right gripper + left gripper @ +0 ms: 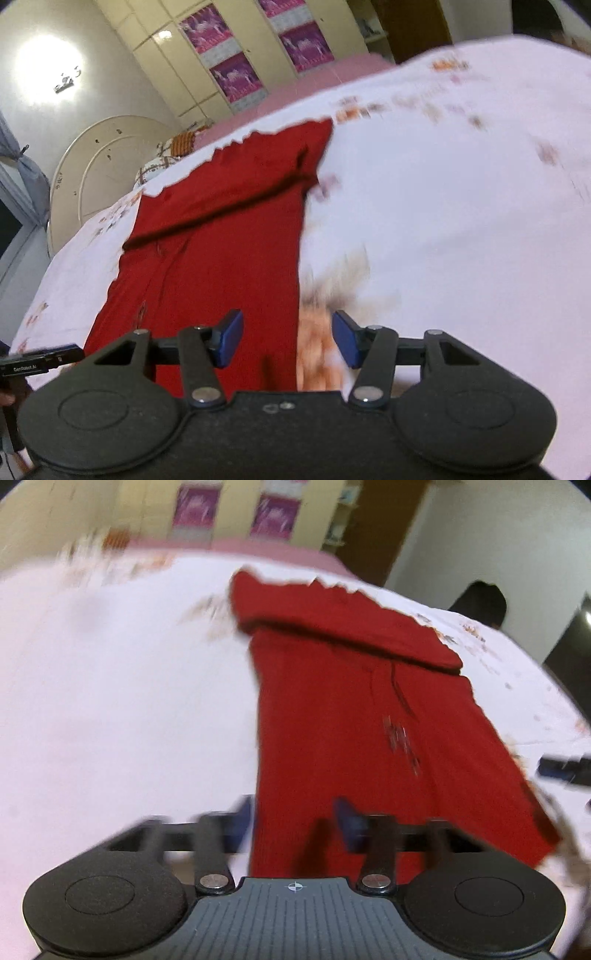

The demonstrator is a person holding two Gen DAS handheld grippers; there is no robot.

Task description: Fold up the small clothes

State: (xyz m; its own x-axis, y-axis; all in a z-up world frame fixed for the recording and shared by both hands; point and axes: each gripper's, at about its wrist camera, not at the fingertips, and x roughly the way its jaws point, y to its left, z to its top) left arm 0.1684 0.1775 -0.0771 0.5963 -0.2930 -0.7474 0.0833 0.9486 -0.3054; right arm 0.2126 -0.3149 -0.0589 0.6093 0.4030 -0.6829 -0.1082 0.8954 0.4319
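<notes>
A red knitted garment (351, 716) lies flat on a white floral bedsheet (110, 686), its far part folded across in a band. My left gripper (295, 821) hovers over the garment's near left edge with blurred blue pads (347, 823) set apart, and the cloth edge runs between them without being pinched. In the right wrist view the garment (221, 236) has its right edge running between the spread pads (231, 343) of my right gripper (290, 343), which is open. The other gripper shows at the frame edges: the right gripper (565, 768) and the left gripper (40, 360).
The bedsheet (443, 206) spreads wide to either side of the garment. A pink bed border (314, 79) lies beyond it. A cream wardrobe with purple panels (236, 77) stands behind. A round white board (103, 155) leans at the far left, and a dark shape (480, 603) stands past the bed.
</notes>
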